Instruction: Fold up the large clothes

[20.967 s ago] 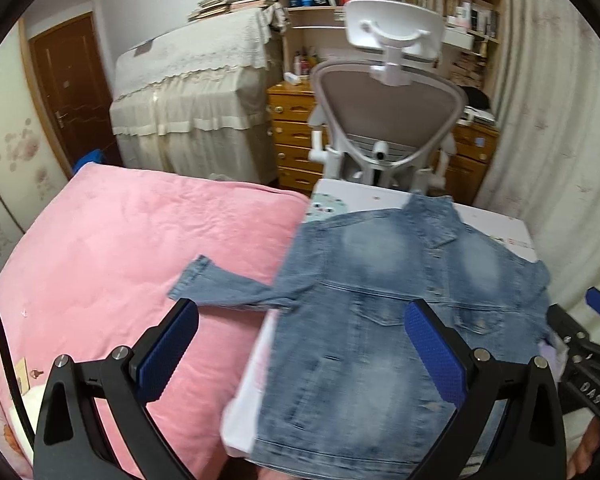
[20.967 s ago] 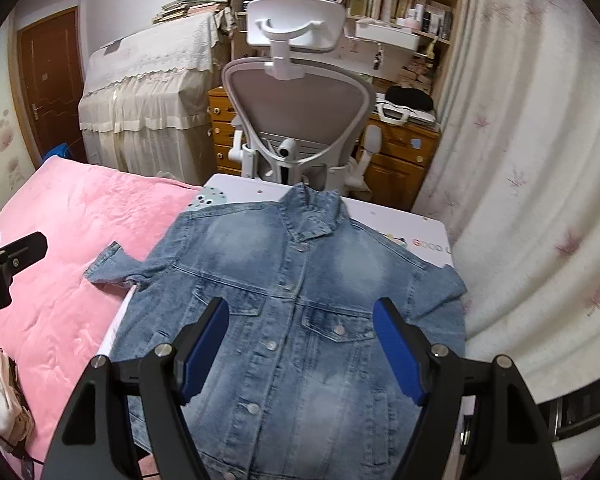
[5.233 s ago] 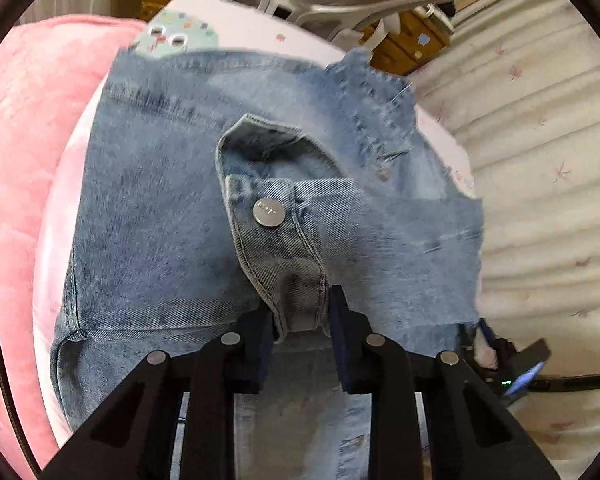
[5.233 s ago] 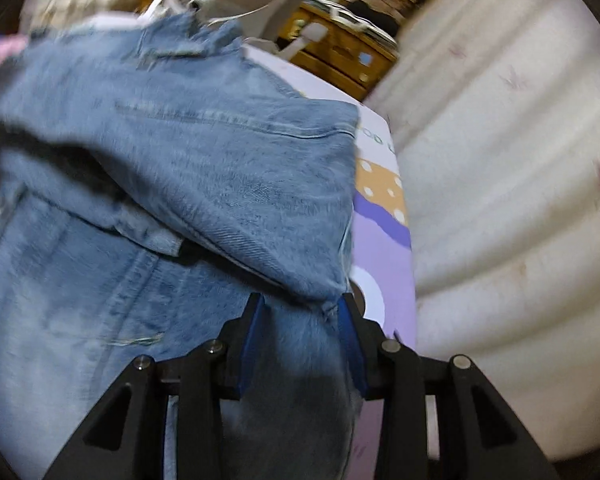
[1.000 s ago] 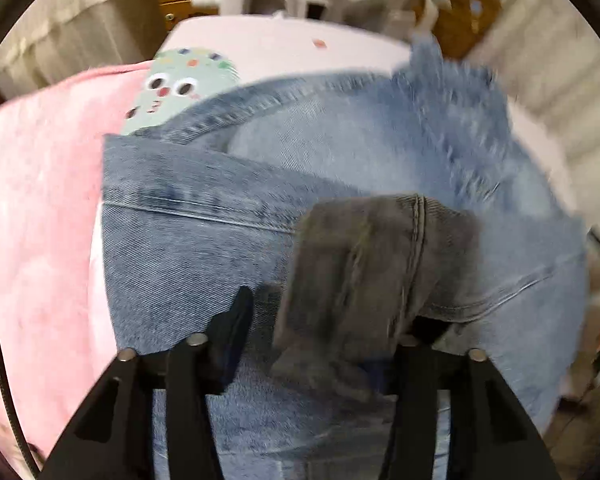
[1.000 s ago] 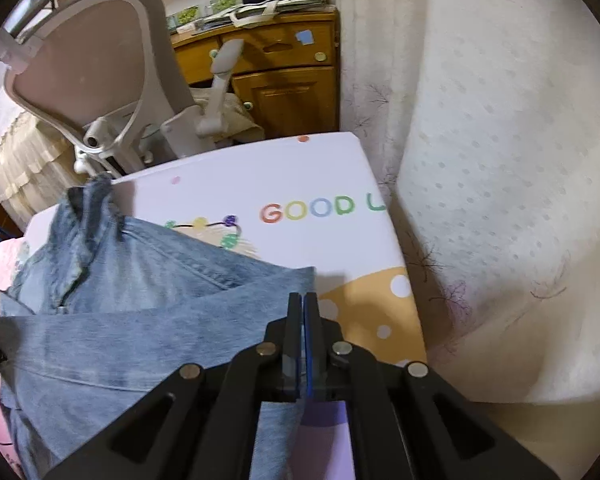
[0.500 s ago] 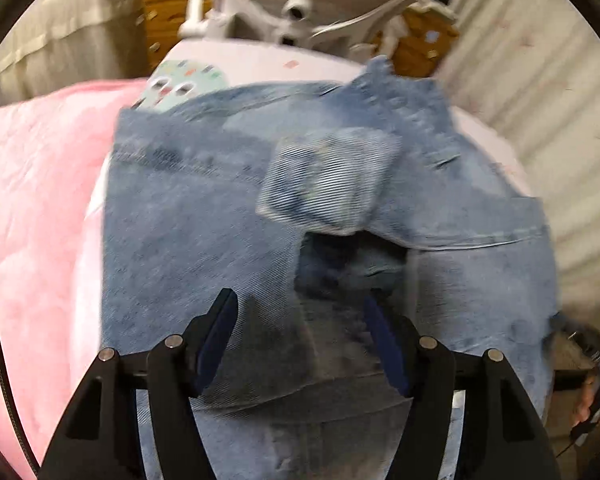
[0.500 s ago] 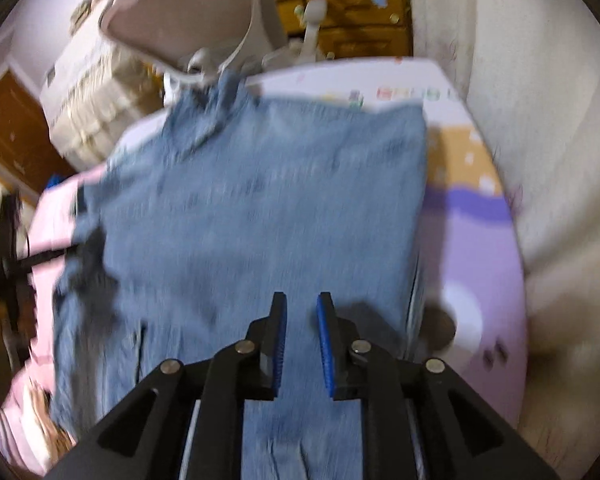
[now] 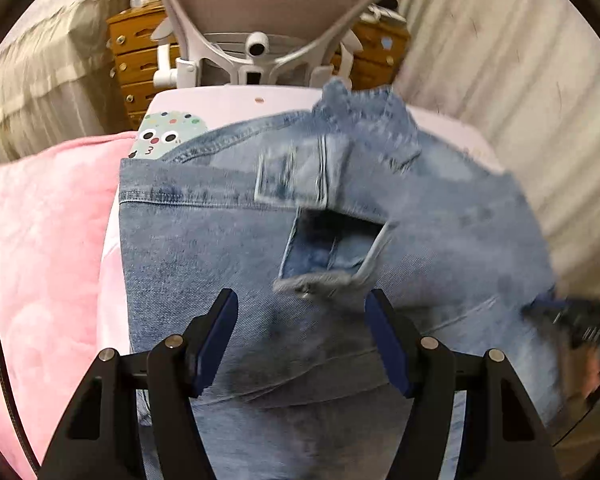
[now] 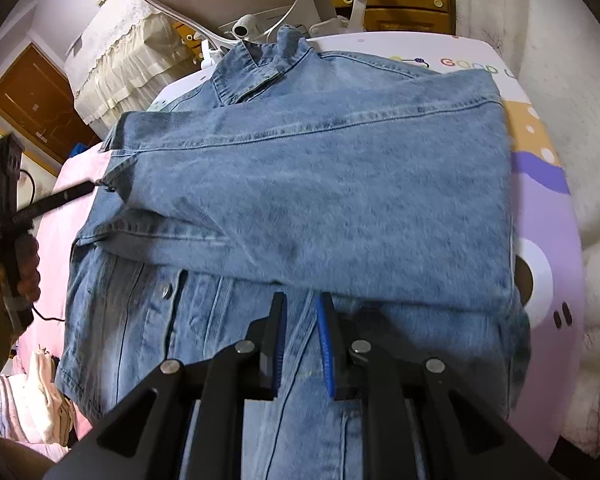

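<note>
Now, from nine o'clock, a pink bed [image 9: 40,240] borders the cartoon-printed desk [image 10: 548,184] where the denim jacket [image 10: 320,184] lies spread, collar [image 10: 260,64] toward twelve o'clock near a grey office chair [image 9: 276,8]. One sleeve [image 9: 328,208] is folded across the jacket's middle, its cuff blurred. The left gripper [image 9: 302,338] hovers over the denim at six o'clock, fingers [image 9: 216,336] released and wide apart, nothing between them. At three o'clock, beside a pale curtain [image 10: 560,80], the right gripper [image 10: 302,340] hangs above the jacket's lower half, fingers slightly parted, grasping nothing.
</note>
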A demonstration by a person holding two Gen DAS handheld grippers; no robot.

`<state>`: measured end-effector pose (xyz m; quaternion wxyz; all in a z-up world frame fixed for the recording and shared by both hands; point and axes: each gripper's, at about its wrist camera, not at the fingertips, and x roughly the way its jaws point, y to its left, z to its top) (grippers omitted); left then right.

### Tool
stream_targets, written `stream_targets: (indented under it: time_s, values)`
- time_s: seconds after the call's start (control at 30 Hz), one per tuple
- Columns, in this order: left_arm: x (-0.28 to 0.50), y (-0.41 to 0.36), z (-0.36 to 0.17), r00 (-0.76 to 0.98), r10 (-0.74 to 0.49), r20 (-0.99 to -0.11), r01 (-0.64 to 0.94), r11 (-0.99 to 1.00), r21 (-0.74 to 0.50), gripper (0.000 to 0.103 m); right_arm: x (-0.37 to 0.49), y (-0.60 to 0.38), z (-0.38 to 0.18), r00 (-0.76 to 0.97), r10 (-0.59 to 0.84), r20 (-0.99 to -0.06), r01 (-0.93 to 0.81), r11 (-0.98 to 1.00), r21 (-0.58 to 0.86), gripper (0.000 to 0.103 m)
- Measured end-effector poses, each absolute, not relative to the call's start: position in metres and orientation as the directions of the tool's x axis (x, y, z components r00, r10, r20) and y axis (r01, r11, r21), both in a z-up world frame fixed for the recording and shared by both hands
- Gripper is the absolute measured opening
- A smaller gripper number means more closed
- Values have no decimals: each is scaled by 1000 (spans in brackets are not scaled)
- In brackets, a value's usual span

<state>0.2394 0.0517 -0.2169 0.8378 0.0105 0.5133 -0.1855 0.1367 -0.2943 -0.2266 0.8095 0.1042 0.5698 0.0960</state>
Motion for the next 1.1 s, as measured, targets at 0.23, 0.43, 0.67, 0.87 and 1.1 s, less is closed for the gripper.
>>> stream_targets:
  time_s: [0.23,0.43,0.67,0.87,1.1]
  values:
    - [254,30,-242,392,-277,-877,486,872,-58,54,151,-300,-230,344,255,-904,-7,963,269,15]
    - [286,11,-241,326,-357,-875,596,797,-103,20,155,-304,-234,350,232,-908,15,967,253,15]
    - [320,30,-217,44,-433,-900,411,829,-379,19,155,-305,-231,347,226,-910,34,967,253,15]
    - [302,36,-213,-170,-341,-924,309,872,-379,20,150,-300,-224,352,215,-911,11,972,233,15]
    - [305,51,-262,-35,38,-999,312,950,25,26,140,-308,-218,340,172,-925,4,983,184,15]
